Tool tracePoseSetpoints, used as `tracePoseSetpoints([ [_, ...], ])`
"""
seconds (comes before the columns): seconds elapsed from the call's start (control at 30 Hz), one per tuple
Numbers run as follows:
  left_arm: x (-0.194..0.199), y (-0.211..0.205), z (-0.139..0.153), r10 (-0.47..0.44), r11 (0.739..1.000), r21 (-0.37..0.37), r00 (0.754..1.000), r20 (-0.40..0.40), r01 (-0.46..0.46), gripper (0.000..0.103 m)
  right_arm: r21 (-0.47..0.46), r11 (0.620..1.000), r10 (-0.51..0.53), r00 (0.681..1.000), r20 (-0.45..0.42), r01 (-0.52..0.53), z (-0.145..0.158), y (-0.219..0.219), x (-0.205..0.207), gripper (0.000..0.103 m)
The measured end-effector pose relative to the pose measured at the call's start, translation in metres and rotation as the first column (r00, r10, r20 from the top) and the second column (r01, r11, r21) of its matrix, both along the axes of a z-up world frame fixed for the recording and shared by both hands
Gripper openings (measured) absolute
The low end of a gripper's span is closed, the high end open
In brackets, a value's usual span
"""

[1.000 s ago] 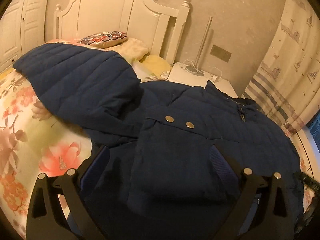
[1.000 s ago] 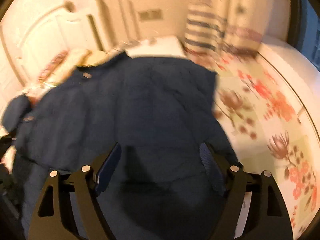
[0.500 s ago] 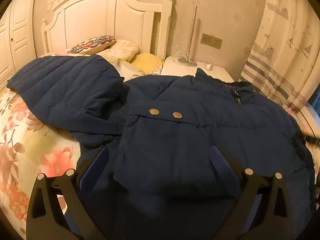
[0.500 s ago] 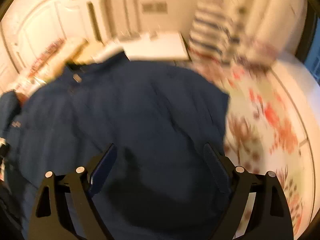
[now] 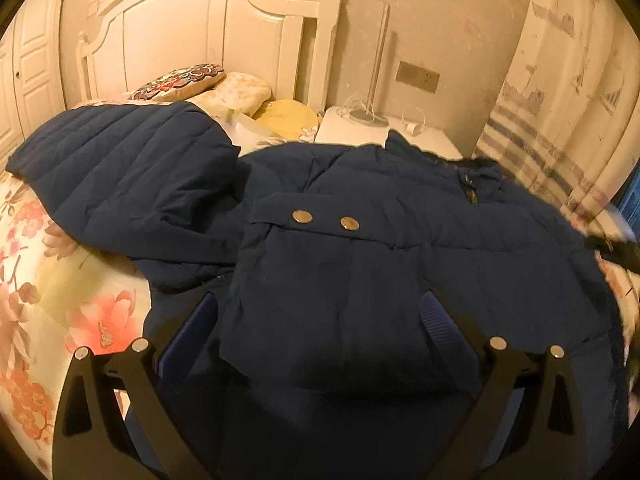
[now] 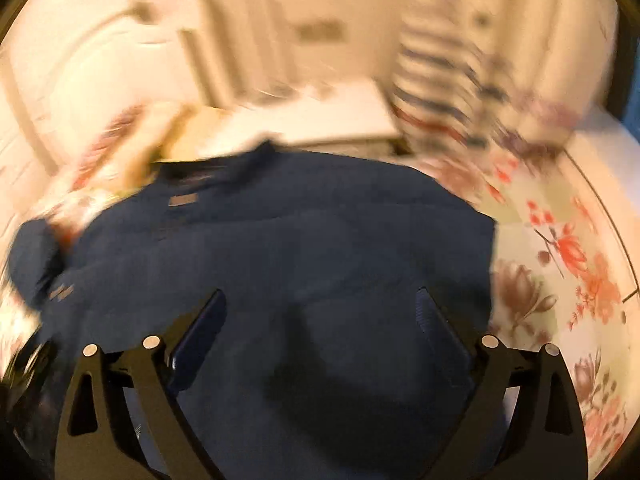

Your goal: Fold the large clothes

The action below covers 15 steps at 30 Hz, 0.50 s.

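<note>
Since a second ago the right gripper (image 6: 318, 312) has pulled back across the navy padded jacket (image 6: 280, 248), and its jaws have just been opening, so they now stand wide with only flat cloth below and nothing pinched between them; the right wrist view is smeared by motion, so fine detail there is lost. Over the same second the left wrist view has shifted a little, the headboard (image 5: 208, 40) sitting more to the centre; the left gripper (image 5: 320, 312) hangs over the jacket (image 5: 360, 264) with its fingers spread wide, and the pads do not press on the cloth.

That jacket lies spread on the floral bedspread (image 5: 52, 280); one quilted sleeve (image 5: 120, 168) stretches out toward the left; a folded-in part with two brass snaps (image 5: 326, 219) lies on top, just ahead of the left gripper; pillows (image 5: 224, 88) lie near the headboard; a white nightstand (image 5: 384, 136) stands beyond the collar, beside a patterned curtain (image 5: 560, 100).
</note>
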<state>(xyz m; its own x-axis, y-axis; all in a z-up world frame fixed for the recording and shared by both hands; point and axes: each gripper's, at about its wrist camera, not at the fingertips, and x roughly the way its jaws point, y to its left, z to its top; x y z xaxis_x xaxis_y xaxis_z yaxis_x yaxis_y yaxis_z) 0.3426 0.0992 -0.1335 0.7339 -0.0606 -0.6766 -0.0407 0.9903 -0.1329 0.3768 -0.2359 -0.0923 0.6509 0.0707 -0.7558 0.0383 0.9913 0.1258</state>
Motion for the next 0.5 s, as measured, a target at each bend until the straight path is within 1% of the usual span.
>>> tracePoseSetpoints([
  [0.03, -0.002, 0.004, 0.003, 0.009, 1.0, -0.024, 1.0, 0.015, -0.009, 0.101, -0.027, 0.998, 0.06, 0.998, 0.012, -0.06, 0.001, 0.019, -0.015, 0.092],
  [0.1, -0.009, 0.022, 0.01, 0.044, 0.992, -0.118, 0.998, 0.052, -0.038, 0.1, -0.126, 0.978, 0.168, 0.986, 0.021, -0.164, -0.005, 0.058, -0.041, 0.093],
  [0.13, -0.011, 0.038, 0.015, 0.081, 0.981, -0.182, 0.995, 0.066, -0.068, 0.1, -0.18, 0.964, 0.199, 0.98, 0.008, -0.194, -0.012, 0.071, -0.048, 0.093],
  [0.2, -0.013, 0.066, 0.024, 0.151, 0.961, -0.245, 0.985, 0.079, -0.128, 0.1, -0.267, 0.941, 0.203, 0.978, -0.053, -0.21, -0.032, 0.086, -0.051, 0.093],
  [0.23, -0.013, 0.09, 0.03, 0.214, 0.942, -0.28, 0.974, 0.079, -0.184, 0.1, -0.267, 0.941, 0.192, 0.978, -0.083, -0.207, -0.044, 0.086, -0.048, 0.095],
  [0.27, -0.013, 0.107, 0.032, 0.254, 0.928, -0.3, 0.964, 0.074, -0.222, 0.1, -0.231, 0.951, 0.189, 0.978, -0.086, -0.204, -0.051, 0.082, -0.046, 0.097],
  [0.33, -0.012, 0.154, 0.035, 0.36, 0.879, -0.351, 0.932, 0.049, -0.322, 0.1, -0.167, 0.968, 0.177, 0.981, -0.082, -0.188, -0.054, 0.07, -0.042, 0.098],
  [0.37, -0.013, 0.19, 0.036, 0.442, 0.831, -0.392, 0.896, 0.032, -0.396, 0.1, -0.158, 0.969, 0.177, 0.981, -0.08, -0.188, -0.054, 0.067, -0.042, 0.098],
  [0.4, -0.013, 0.21, 0.036, 0.484, 0.8, -0.415, 0.875, 0.019, -0.434, 0.1, -0.16, 0.969, 0.178, 0.981, -0.079, -0.189, -0.054, 0.069, -0.043, 0.098],
  [0.43, -0.011, 0.235, 0.034, 0.531, 0.758, -0.444, 0.847, -0.005, -0.478, 0.1, -0.165, 0.968, 0.178, 0.981, -0.076, -0.188, -0.053, 0.074, -0.047, 0.098],
  [0.47, -0.008, 0.271, 0.028, 0.588, 0.687, -0.493, 0.807, -0.055, -0.534, 0.1, -0.17, 0.968, 0.177, 0.981, -0.075, -0.187, -0.052, 0.076, -0.048, 0.098],
  [0.5, -0.004, 0.294, 0.023, 0.607, 0.642, -0.537, 0.791, -0.08, -0.547, 0.099, -0.173, 0.967, 0.179, 0.981, -0.073, -0.189, -0.052, 0.078, -0.049, 0.098],
])
